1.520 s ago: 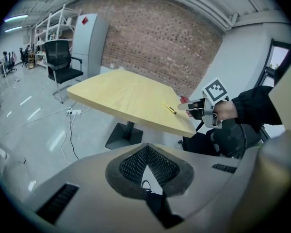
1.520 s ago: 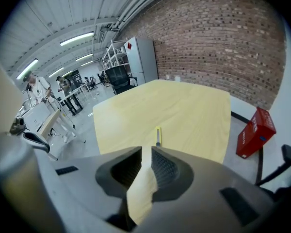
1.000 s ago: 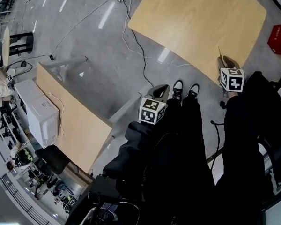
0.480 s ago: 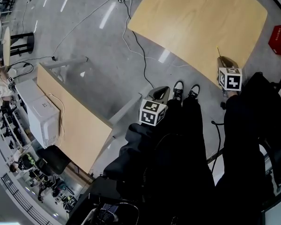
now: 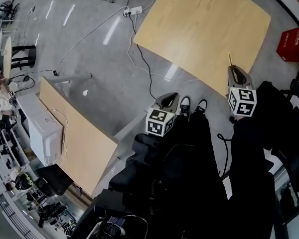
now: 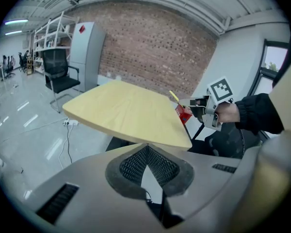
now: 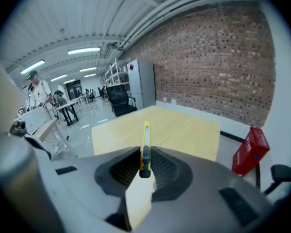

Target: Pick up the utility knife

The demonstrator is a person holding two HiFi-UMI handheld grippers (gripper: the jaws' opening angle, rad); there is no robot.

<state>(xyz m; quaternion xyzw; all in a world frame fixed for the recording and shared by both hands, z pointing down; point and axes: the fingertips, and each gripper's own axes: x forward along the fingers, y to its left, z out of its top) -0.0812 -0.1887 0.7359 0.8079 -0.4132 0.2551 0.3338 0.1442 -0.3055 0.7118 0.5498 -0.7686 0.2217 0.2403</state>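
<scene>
my right gripper (image 7: 144, 165) is clamped on the utility knife (image 7: 145, 142). its jaws have just been closing on the yellow body, which sticks straight out ahead of the pads. my left gripper (image 6: 146, 149) has its jaws pressed together with nothing in them. beyond both gripper tips lies the pale wooden bench (image 7: 184, 127), with a red box (image 7: 250, 152) further off to the right.
</scene>
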